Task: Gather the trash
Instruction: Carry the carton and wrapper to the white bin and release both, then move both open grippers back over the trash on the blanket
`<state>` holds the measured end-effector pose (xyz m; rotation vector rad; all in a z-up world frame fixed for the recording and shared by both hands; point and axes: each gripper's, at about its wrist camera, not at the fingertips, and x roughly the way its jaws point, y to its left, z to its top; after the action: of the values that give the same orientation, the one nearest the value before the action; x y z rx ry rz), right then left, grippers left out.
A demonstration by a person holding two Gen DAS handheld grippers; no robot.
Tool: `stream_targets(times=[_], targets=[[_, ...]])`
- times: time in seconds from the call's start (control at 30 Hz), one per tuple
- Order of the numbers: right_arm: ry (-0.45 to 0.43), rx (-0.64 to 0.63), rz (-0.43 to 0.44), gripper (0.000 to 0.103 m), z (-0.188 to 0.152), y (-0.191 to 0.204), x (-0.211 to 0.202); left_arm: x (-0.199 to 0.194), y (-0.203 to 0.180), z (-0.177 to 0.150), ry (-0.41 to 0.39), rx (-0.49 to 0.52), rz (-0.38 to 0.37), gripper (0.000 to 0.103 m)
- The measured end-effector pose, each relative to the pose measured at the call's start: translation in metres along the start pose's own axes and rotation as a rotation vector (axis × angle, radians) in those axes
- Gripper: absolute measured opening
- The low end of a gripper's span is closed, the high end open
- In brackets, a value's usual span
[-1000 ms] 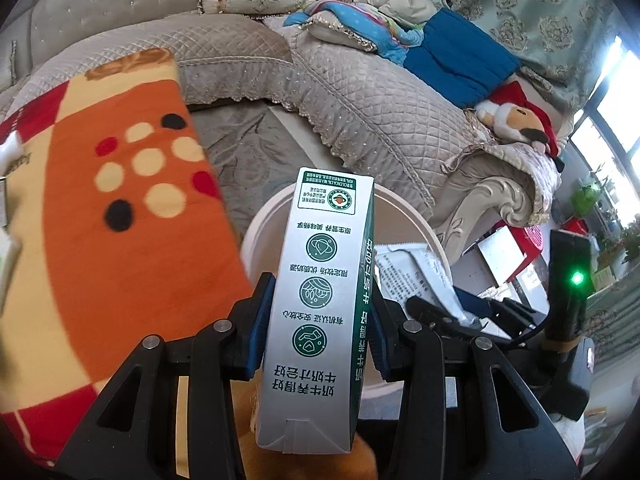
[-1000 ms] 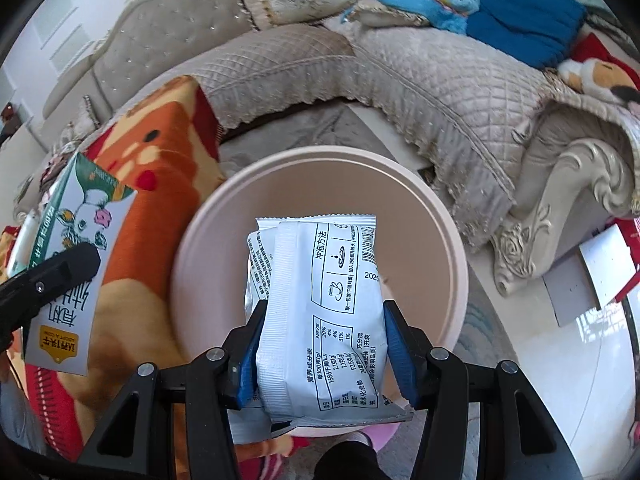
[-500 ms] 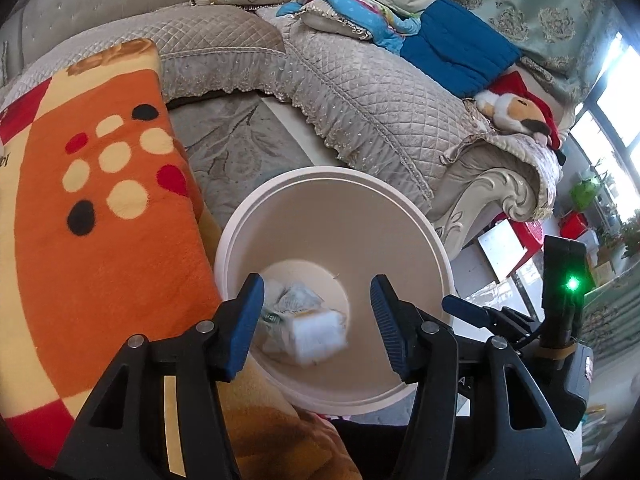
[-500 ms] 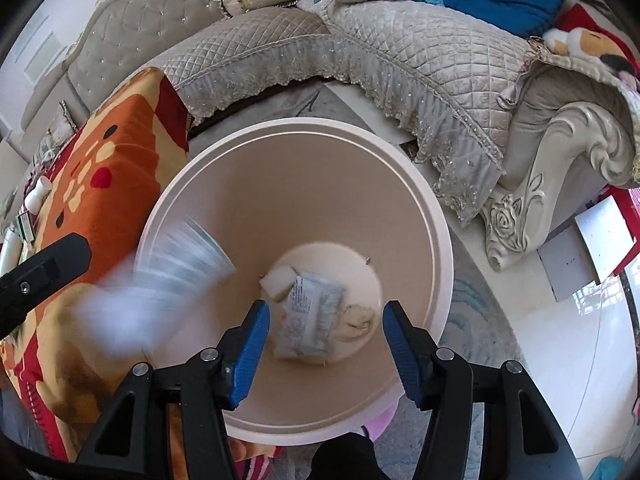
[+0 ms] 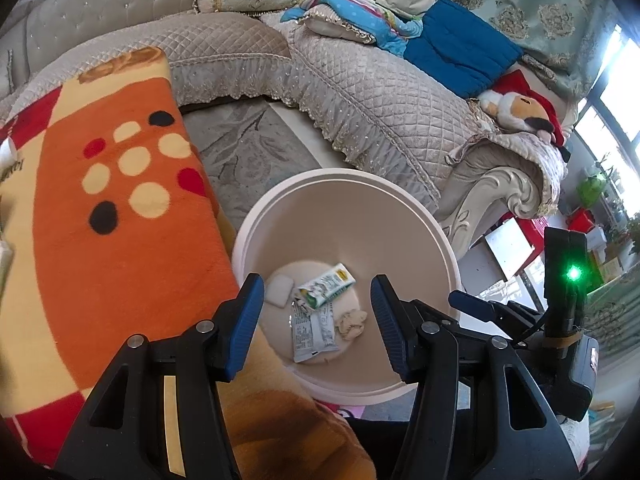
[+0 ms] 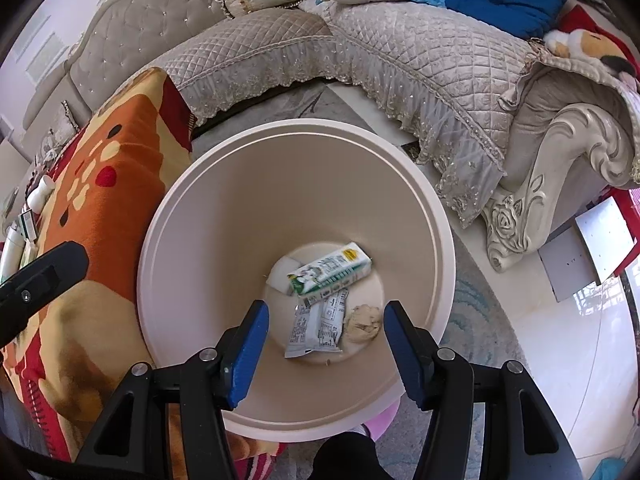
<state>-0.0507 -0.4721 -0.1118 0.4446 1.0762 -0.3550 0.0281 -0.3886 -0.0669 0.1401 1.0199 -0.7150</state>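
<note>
A round cream trash bin (image 5: 400, 216) (image 6: 224, 208) stands on the floor below both grippers. At its bottom lie a green-and-white milk carton (image 5: 326, 290) (image 6: 330, 270), a silver-white snack packet (image 5: 314, 332) (image 6: 318, 326), a crumpled beige tissue (image 5: 352, 322) (image 6: 363, 324) and a small white piece (image 5: 279, 289) (image 6: 282, 274). My left gripper (image 5: 318, 320) is open and empty above the bin's near rim. My right gripper (image 6: 326, 342) is open and empty above the bin.
An orange, red and yellow blanket (image 5: 100, 220) (image 6: 92, 184) covers the surface left of the bin. A quilted beige sofa (image 5: 360, 80) (image 6: 400, 60) curves behind it, with cushions, blue cloth and a plush toy (image 5: 520, 108). White items (image 6: 24, 220) lie at the blanket's far left.
Both grippers opened over the bin. The milk carton dropped from the left one and the snack packet from the right one; both now lie at the bin's bottom.
</note>
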Motion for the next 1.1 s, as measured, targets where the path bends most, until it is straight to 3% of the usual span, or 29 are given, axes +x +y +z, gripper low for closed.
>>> stream_targets(times=[0.63,1.1], targets=[[-0.055,-0.074,0.016,0.059,-0.004,0.044,-0.028,-0.038,0.037,-0.021,-0.049,-0.049,0.058,0.054],[-0.09,-0.188,0.071,0.06,-0.01,0.119,-0.048,-0.085,0.095,-0.051,-0.113,-0.115,0.156,0.054]])
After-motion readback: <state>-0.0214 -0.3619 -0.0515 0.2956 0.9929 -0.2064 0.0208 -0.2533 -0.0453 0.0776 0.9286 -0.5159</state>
